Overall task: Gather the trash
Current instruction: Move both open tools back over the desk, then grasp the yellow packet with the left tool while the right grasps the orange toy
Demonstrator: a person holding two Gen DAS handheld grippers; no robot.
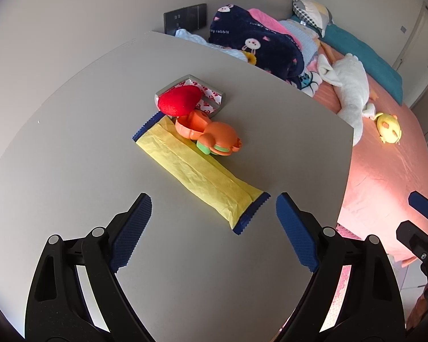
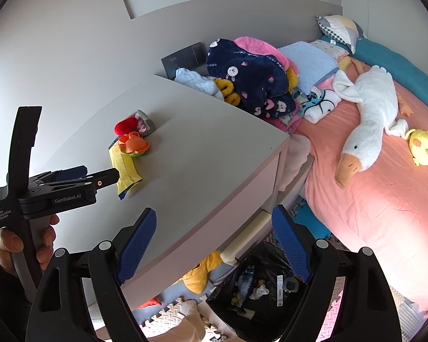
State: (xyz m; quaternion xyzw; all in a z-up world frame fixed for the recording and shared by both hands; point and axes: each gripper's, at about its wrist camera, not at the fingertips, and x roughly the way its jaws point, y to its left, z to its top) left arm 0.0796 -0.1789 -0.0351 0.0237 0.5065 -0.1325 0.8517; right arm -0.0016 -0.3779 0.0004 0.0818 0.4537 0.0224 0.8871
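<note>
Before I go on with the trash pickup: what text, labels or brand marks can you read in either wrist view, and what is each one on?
"GenRobot.AI": on the left gripper body, right wrist view.
"Data Acquisition System": small print on the same gripper's rear block.
"lucky rabbit": on the navy blanket; the first letters are partly folded.
Red marks on the white backing of the grey corner guard: too blurred to read.
Barcode label in the black trash bag: too small to read.
</note>
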